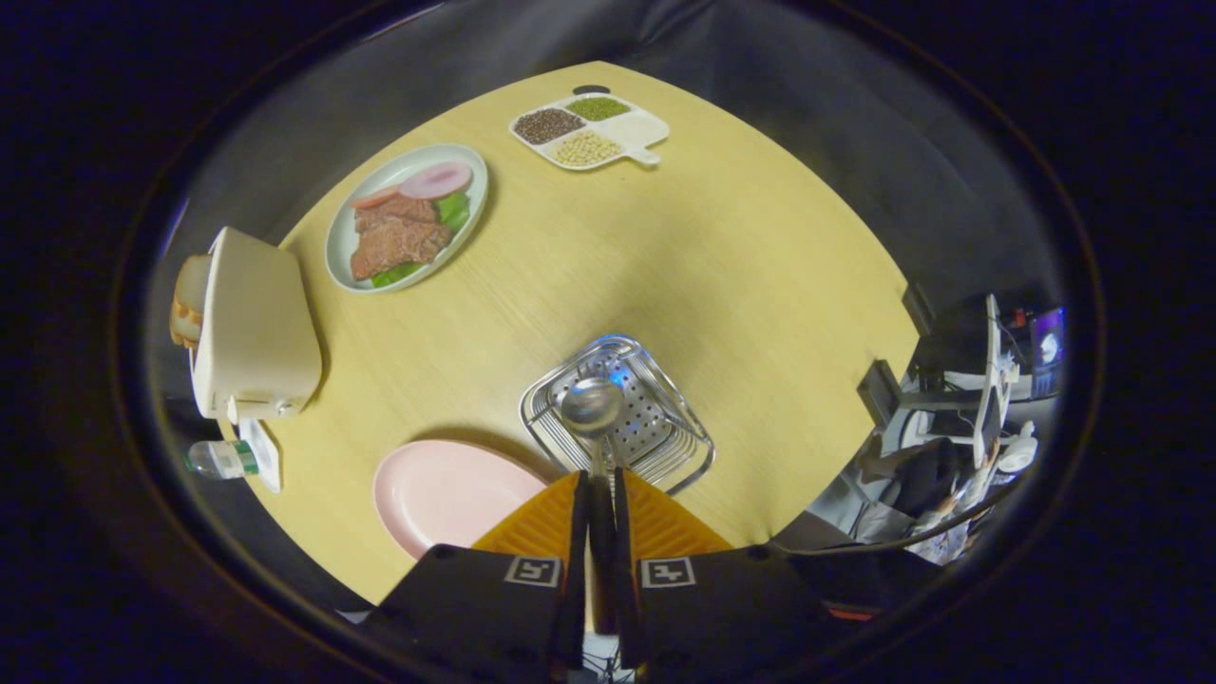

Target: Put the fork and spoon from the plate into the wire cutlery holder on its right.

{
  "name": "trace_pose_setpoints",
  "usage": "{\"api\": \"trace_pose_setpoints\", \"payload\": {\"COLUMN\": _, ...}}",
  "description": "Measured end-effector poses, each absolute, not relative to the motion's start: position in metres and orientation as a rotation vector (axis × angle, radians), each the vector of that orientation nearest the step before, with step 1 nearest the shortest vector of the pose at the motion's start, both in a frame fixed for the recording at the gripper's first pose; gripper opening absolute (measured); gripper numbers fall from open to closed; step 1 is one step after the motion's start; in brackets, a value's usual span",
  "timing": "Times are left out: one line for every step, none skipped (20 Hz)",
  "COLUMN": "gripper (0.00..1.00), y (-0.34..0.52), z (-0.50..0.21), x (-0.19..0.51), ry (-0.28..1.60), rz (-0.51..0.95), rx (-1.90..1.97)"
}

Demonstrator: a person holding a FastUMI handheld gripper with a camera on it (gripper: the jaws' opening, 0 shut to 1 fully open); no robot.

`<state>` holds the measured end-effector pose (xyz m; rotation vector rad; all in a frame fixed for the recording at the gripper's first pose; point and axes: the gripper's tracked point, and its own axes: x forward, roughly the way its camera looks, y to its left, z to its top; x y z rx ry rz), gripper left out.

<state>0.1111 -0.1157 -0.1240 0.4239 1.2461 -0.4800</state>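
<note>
My gripper (598, 480) is shut on the handle of a metal spoon (592, 406). The spoon's bowl sticks out just ahead of the fingertips and hangs over the wire cutlery holder (665, 446), which stands on the wooden table right below. To the left of the holder, close beside the fingers, lies the pink oval plate (442, 489), with nothing on the part that shows. Inside the holder I make out a perforated metal floor and thin metal shapes at its far end; I cannot tell whether a fork is among them.
A cream toaster (256, 328) with bread in it stands at the table's left edge, a small bottle (220, 459) beside it. Farther off sit a white plate of meat and greens (407, 220) and a divided dish of beans (591, 130). The table's right edge drops off to clutter.
</note>
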Motion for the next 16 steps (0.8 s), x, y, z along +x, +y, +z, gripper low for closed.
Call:
{"api": "trace_pose_setpoints", "payload": {"gripper": 0.37, "y": -0.12, "z": -0.12, "x": 0.111, "ry": 1.237, "rz": -0.475, "rx": 0.412}}
{"api": "trace_pose_setpoints", "payload": {"gripper": 0.48, "y": -0.122, "z": -0.118, "x": 0.108, "ry": 1.233, "rz": -0.465, "rx": 0.396}}
{"api": "trace_pose_setpoints", "payload": {"gripper": 0.58, "y": -0.125, "z": -0.118, "x": 0.108, "ry": 1.221, "rz": -0.459, "rx": 0.38}}
{"api": "trace_pose_setpoints", "payload": {"gripper": 0.69, "y": -0.128, "z": -0.115, "x": 0.105, "ry": 1.209, "rz": -0.451, "rx": 0.366}}
{"api": "trace_pose_setpoints", "payload": {"gripper": 0.8, "y": -0.13, "z": -0.114, "x": 0.103, "ry": 1.201, "rz": -0.444, "rx": 0.355}}
{"api": "trace_pose_setpoints", "payload": {"gripper": 0.91, "y": -0.131, "z": -0.113, "x": 0.098, "ry": 1.192, "rz": -0.441, "rx": 0.34}}
{"api": "trace_pose_setpoints", "payload": {"gripper": 1.0, "y": -0.132, "z": -0.111, "x": 0.096, "ry": 1.181, "rz": -0.434, "rx": 0.329}}
{"api": "trace_pose_setpoints", "payload": {"gripper": 1.0, "y": -0.133, "z": -0.11, "x": 0.094, "ry": 1.171, "rz": -0.426, "rx": 0.319}}
{"api": "trace_pose_setpoints", "payload": {"gripper": 1.0, "y": -0.132, "z": -0.107, "x": 0.09, "ry": 1.158, "rz": -0.418, "rx": 0.309}}
{"api": "trace_pose_setpoints", "payload": {"gripper": 1.0, "y": -0.132, "z": -0.104, "x": 0.089, "ry": 1.14, "rz": -0.408, "rx": 0.302}}
{"api": "trace_pose_setpoints", "payload": {"gripper": 1.0, "y": -0.131, "z": -0.101, "x": 0.088, "ry": 1.116, "rz": -0.396, "rx": 0.293}}
{"api": "trace_pose_setpoints", "payload": {"gripper": 1.0, "y": -0.131, "z": -0.097, "x": 0.085, "ry": 1.091, "rz": -0.383, "rx": 0.279}}
{"api": "trace_pose_setpoints", "payload": {"gripper": 1.0, "y": -0.131, "z": -0.092, "x": 0.083, "ry": 1.059, "rz": -0.373, "rx": 0.263}}
{"api": "trace_pose_setpoints", "payload": {"gripper": 1.0, "y": -0.131, "z": -0.086, "x": 0.082, "ry": 1.017, "rz": -0.359, "rx": 0.251}}
{"api": "trace_pose_setpoints", "payload": {"gripper": 1.0, "y": -0.13, "z": -0.079, "x": 0.082, "ry": 0.965, "rz": -0.337, "rx": 0.237}}
{"api": "trace_pose_setpoints", "payload": {"gripper": 1.0, "y": -0.13, "z": -0.072, "x": 0.083, "ry": 0.909, "rz": -0.313, "rx": 0.22}}
